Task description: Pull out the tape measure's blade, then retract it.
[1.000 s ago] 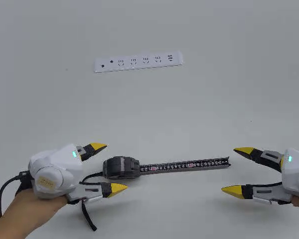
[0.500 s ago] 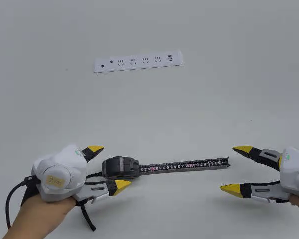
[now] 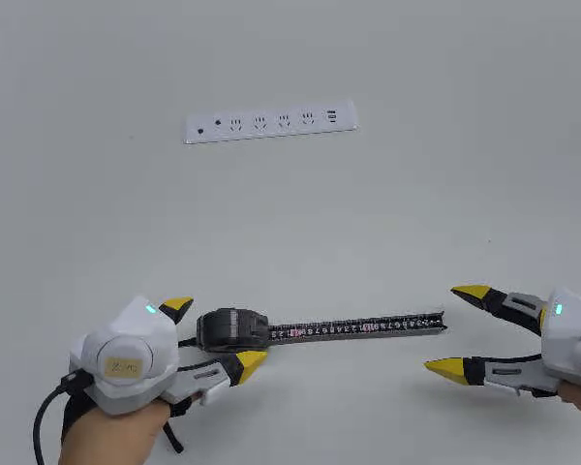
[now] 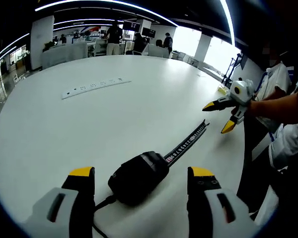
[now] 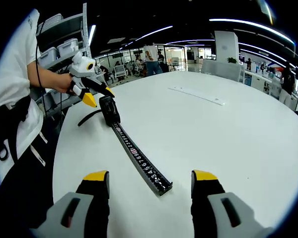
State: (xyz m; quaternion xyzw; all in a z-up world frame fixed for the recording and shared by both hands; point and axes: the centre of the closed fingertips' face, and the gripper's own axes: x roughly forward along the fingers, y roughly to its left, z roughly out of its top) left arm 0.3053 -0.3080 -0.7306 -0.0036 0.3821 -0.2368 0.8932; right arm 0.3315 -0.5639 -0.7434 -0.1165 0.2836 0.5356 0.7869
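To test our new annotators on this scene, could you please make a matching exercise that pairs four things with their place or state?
Things:
1. tape measure case
2. blade
3. power strip
4. right tool

Places or states:
A. lying at the far side of the table
B. between the open jaws of the left tool
C. open, by the blade's tip, holding nothing
D. pulled out, flat on the table

Pairs: 1-B, 2-D, 3-A, 4-C
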